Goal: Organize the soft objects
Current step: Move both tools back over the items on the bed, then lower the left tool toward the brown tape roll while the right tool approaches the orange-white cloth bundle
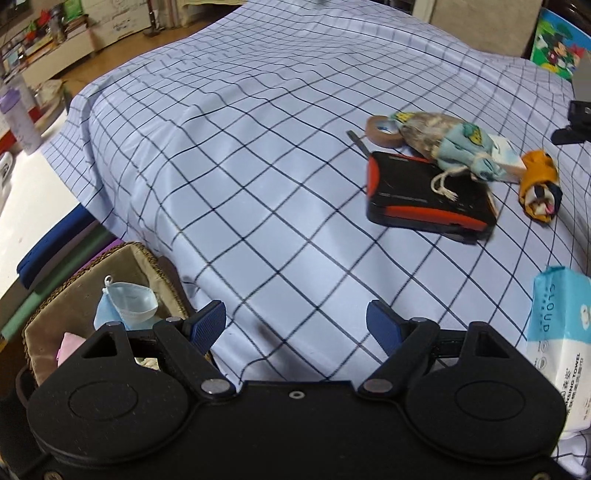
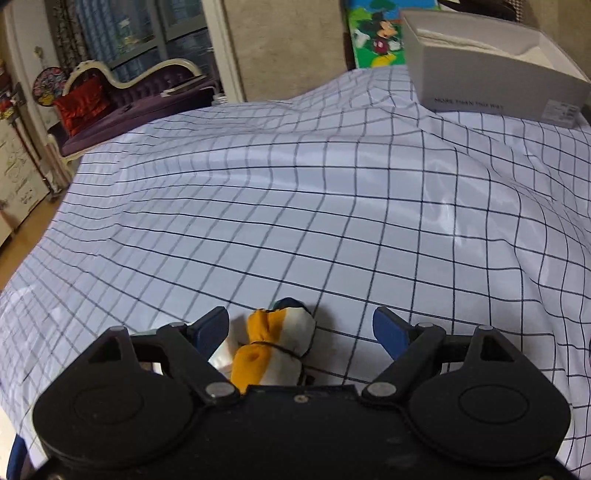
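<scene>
Purple chaise (image 2: 147, 96) with red cushion (image 2: 83, 103) beside curtained windows (image 2: 122, 29).

Both views evenly lit, soft indoor light, no hard shadows. Faint dark smudge of shadow on the blue-and-white checked cloth (image 1: 258, 192) just ahead of the left gripper (image 1: 295, 325). In the right view, a glare streak on the cloth's sheen well ahead and right of the right gripper (image 2: 301, 330). Motion blur smears the black-and-red flat case (image 1: 428, 192) in the left view. Strong fisheye: grid lines bow, corners compress and soften.
</scene>
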`<state>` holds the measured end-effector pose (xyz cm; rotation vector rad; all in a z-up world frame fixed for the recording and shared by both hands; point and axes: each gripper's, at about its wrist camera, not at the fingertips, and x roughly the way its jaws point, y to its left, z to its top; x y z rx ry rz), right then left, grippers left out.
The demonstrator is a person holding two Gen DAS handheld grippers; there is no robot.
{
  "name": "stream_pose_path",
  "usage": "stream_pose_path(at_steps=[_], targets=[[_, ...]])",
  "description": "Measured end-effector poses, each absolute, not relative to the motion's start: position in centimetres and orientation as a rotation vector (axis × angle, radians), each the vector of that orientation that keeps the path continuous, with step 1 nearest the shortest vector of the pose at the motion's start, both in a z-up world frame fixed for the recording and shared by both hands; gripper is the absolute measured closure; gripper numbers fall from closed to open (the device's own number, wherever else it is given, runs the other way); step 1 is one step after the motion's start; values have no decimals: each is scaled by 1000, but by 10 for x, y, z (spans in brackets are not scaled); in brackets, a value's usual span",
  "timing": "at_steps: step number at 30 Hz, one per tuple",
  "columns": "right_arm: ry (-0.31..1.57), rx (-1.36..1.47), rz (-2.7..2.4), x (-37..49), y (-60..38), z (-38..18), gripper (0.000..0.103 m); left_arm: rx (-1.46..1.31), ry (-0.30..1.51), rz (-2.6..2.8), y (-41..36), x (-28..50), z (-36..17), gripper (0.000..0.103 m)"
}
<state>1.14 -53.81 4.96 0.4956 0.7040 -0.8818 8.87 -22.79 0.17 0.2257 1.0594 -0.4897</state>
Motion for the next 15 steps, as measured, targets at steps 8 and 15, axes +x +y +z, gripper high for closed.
stream_pose_path(at_steps=[8,15], targets=[[807,488,-909,23,-548,29,18,214,1061,-497,-234,93,-2,23],[852,426,-860,31,-536,26,14,208,1071,-537,-244,92,-11,24]])
